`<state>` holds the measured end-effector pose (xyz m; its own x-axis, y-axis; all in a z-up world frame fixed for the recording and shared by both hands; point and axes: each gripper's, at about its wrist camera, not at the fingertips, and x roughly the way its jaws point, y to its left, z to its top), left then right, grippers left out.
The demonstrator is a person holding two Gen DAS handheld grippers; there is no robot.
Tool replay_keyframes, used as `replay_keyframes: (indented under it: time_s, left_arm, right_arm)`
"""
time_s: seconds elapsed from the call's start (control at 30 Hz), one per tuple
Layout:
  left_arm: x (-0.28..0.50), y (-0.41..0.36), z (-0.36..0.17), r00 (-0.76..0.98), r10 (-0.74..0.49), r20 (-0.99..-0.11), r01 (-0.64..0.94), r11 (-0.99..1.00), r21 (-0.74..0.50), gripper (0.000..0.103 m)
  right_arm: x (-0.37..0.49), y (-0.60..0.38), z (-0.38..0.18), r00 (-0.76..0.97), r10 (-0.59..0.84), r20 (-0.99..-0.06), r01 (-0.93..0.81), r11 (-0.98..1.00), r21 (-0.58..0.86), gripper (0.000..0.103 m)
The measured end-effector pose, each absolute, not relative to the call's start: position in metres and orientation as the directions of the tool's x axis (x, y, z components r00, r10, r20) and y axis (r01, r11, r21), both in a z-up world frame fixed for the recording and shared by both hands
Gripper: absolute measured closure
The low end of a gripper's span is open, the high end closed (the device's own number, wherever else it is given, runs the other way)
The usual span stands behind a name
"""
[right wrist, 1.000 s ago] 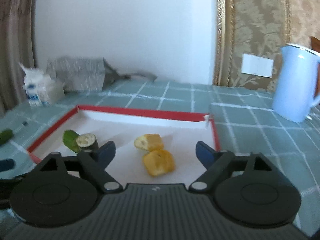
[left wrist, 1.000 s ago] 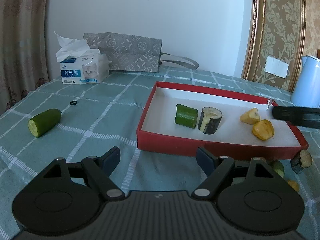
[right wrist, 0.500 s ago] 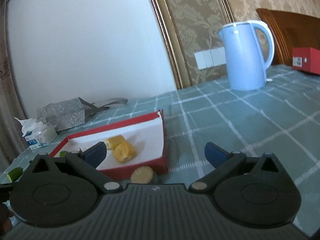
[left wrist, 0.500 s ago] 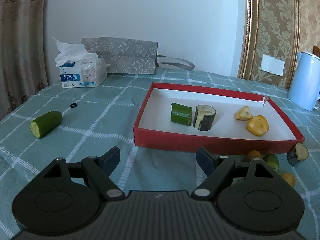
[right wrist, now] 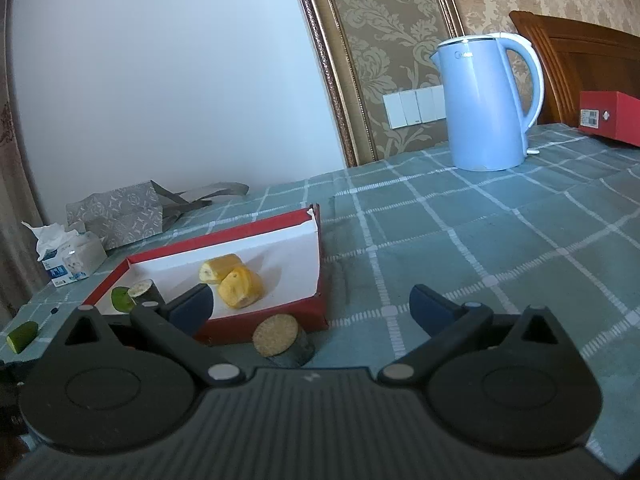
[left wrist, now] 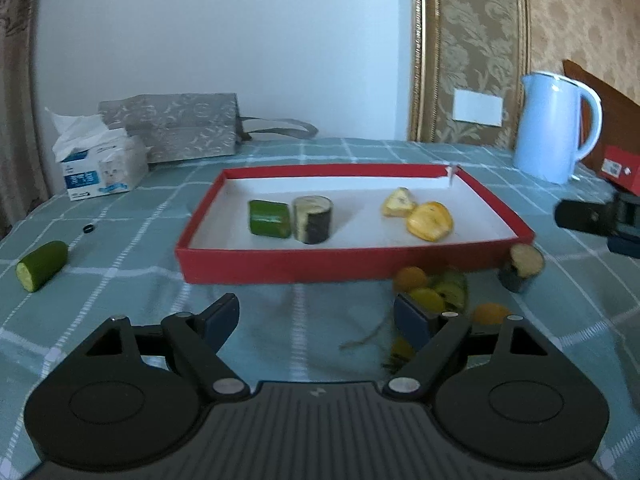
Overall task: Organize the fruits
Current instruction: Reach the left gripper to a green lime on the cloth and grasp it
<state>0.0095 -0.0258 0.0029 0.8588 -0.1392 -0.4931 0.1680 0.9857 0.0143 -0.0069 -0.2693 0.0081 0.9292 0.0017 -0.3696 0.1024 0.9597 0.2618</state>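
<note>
Both grippers hang above the checked green tablecloth (left wrist: 132,240) with nothing between their fingers. The left gripper (left wrist: 316,314) fills the bottom of its view, jaws spread wide; the right gripper (right wrist: 310,306) sits the same way at the bottom of its own view, jaws wide too.

In the middle of the left view lies the red tray (left wrist: 280,266) with a white floor; inside it, left of centre, a green cucumber piece (left wrist: 269,219) touches a dark-skinned round chunk (left wrist: 312,219) standing on end; to the right of those, two yellow pieces (left wrist: 416,214) lie touching each other.

Outside the tray, at its lower right corner, a second dark chunk (left wrist: 521,266) rests on the cloth just beside the red wall; the right view shows it low in the centre (right wrist: 282,340), cut face up and tilted. Below the tray's front wall, lower right of centre in the left view, a small heap of orange, yellow and green fruit (left wrist: 434,290) is blurred; I cannot tell what each piece is. Far left, a cucumber end (left wrist: 41,266) lies alone.

A tissue box (left wrist: 102,168) and grey bag (left wrist: 176,126) sit at upper left; a blue kettle (right wrist: 486,106) at upper right.
</note>
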Motion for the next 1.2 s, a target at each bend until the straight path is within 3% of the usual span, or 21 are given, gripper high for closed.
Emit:
replay_keyframes:
  time_s: [1.2]
  left_arm:
    - [-0.008, -0.040, -0.002, 0.819, -0.267, -0.509, 0.266, 0.961, -0.076, 0.006]
  right_arm:
    - [-0.004, -0.263, 0.006, 0.919, 0.014, -0.395, 0.088, 0.966, 0.241, 0.000]
